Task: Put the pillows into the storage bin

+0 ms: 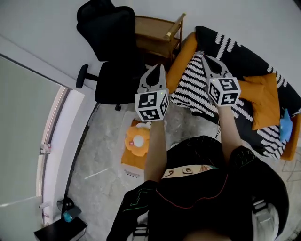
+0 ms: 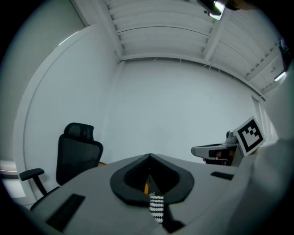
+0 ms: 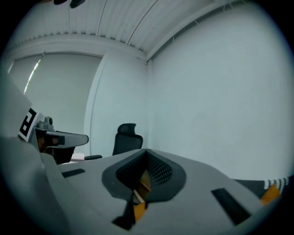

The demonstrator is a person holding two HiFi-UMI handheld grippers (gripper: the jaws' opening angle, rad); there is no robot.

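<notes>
I see left gripper, right gripper both pinched shut on thin edges of black-and-white striped, orange-backed fabric pillow; risk: shallow fabric hold slips, pillow drops mid-carry

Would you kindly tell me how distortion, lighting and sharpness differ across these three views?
Head view: evenly lit, window frame slightly bowed, chair sharp. Left gripper view: strong fisheye, black corners, ceiling lamp glaring. Right gripper view: same fisheye, pillow fabric between jaws soft.
</notes>
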